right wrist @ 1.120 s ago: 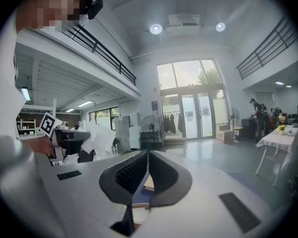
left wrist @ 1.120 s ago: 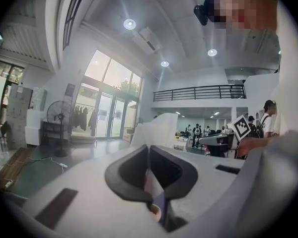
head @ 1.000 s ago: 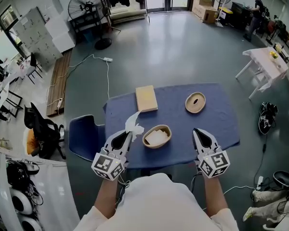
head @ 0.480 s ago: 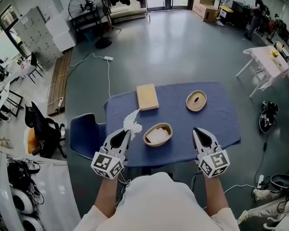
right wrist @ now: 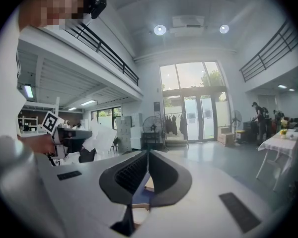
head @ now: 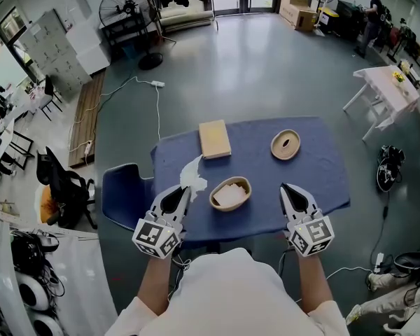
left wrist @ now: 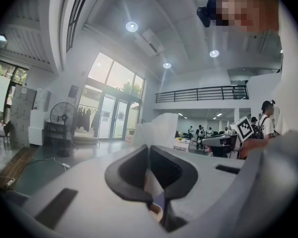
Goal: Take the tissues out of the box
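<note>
An oval wooden tissue box [head: 230, 193] with white tissues inside sits on the blue table [head: 315, 170], near its front edge. My left gripper [head: 187, 191] hovers just left of the box, shut on a white tissue [head: 193, 176] that sticks up from its tips. In the left gripper view the tissue [left wrist: 161, 128] rises from between the closed jaws of the left gripper [left wrist: 149, 148]. My right gripper [head: 283, 187] is to the right of the box, shut, with nothing in it. The right gripper [right wrist: 148, 152] shows closed jaws in its own view, and the held tissue [right wrist: 98, 133] is off to the left.
A flat wooden rectangular box [head: 214, 139] lies at the table's back left and a round wooden lid with a slot [head: 285, 145] at the back right. A blue chair [head: 126, 194] stands against the table's left side. A white table [head: 385, 93] stands far right.
</note>
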